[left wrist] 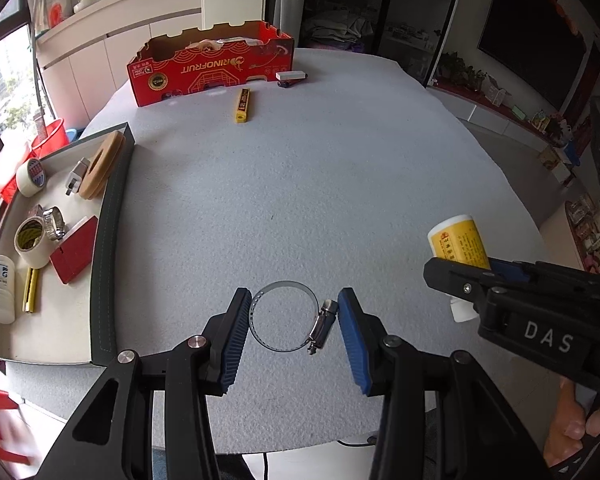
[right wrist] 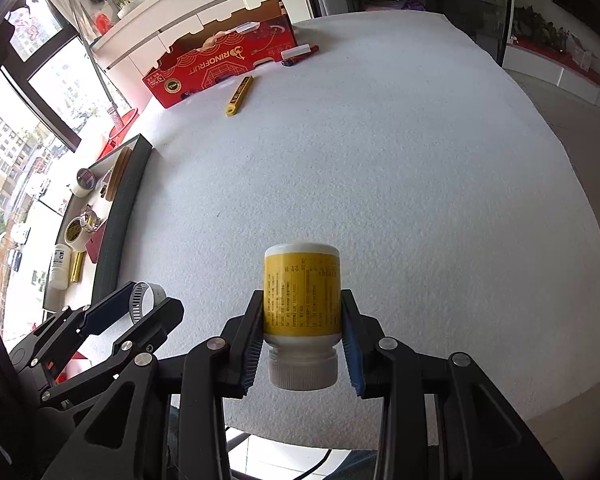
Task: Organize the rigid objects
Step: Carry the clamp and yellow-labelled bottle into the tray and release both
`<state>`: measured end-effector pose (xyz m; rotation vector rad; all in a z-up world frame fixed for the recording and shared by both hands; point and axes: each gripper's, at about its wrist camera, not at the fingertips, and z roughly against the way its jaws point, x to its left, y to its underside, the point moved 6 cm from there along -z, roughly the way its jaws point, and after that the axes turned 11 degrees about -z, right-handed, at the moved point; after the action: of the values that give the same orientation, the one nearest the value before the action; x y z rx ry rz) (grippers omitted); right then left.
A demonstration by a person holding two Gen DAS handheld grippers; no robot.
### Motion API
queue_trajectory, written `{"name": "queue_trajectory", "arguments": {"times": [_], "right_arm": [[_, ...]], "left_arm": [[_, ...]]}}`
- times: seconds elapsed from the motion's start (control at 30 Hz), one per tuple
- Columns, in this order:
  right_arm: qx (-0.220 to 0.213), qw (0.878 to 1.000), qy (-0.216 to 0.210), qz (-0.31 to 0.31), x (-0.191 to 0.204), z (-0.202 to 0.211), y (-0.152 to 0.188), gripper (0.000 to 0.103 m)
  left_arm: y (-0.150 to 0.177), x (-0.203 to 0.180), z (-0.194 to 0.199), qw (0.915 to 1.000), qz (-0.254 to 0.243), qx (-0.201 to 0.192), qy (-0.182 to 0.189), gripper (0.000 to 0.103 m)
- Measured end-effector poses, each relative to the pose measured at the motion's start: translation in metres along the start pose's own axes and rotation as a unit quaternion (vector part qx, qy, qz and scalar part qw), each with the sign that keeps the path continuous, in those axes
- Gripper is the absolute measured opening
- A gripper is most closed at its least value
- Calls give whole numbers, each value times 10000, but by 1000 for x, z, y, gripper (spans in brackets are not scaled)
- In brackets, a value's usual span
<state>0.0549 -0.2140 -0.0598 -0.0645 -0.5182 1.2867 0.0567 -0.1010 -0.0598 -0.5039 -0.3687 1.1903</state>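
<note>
The worktop (left wrist: pixel 320 184) is wide and covered with a pale grey, grainy felt-like sheet, and most of it ahead of both tools is bare. The left tool (left wrist: pixel 292 316) is clamped on a metal hose clamp (left wrist: pixel 284 316): one blue pad presses the ring and the other pad presses its screw housing. The ring hangs above the felt, not on it. The right tool (right wrist: pixel 302 316) is clamped on a small bottle (right wrist: pixel 302 300) with a yellow label, which is held with its white cap toward the camera and its base pointing away.

To the left of the left tool stands a shallow tray (left wrist: pixel 108 240) with a dark rim. It holds two rolls of tape (left wrist: pixel 30 240), another hose clamp (left wrist: pixel 55 222), a red box (left wrist: pixel 76 248), a white bottle (left wrist: pixel 2 288), a yellow stick (left wrist: pixel 31 290), a white plug (left wrist: pixel 78 176) and a tan disc (left wrist: pixel 102 164).

Far ahead of the tools, at the back edge of the worktop, stands a red cardboard box (left wrist: pixel 212 68). Just before it lies a yellow cutter (left wrist: pixel 242 105), and to the right of that a small white block (left wrist: pixel 291 75) with a dark pen beside it.

Behind the worktop the room has windows on the left, white cabinets under them, and dark glass-door shelves on the right.
</note>
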Motion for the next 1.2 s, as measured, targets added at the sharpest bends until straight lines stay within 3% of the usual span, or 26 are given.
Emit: {"name": "queue_trajectory", "arguments": {"times": [0.37, 0.77, 0.93, 1.2], "right_arm": [[-86, 9990, -79, 442, 52, 12, 7, 37], [35, 9938, -321, 1067, 134, 4, 12, 37], [71, 9900, -423, 1341, 169, -1, 14, 37], [186, 9817, -739, 1743, 234, -23, 14, 37]], "left_arm": [[14, 59, 28, 9971, 652, -161, -353, 48], [35, 129, 52, 9871, 1329, -289, -846, 48], [44, 163, 59, 9810, 1598, -321, -1049, 48], [57, 232, 59, 9647, 2088, -247, -1583, 48]]}}
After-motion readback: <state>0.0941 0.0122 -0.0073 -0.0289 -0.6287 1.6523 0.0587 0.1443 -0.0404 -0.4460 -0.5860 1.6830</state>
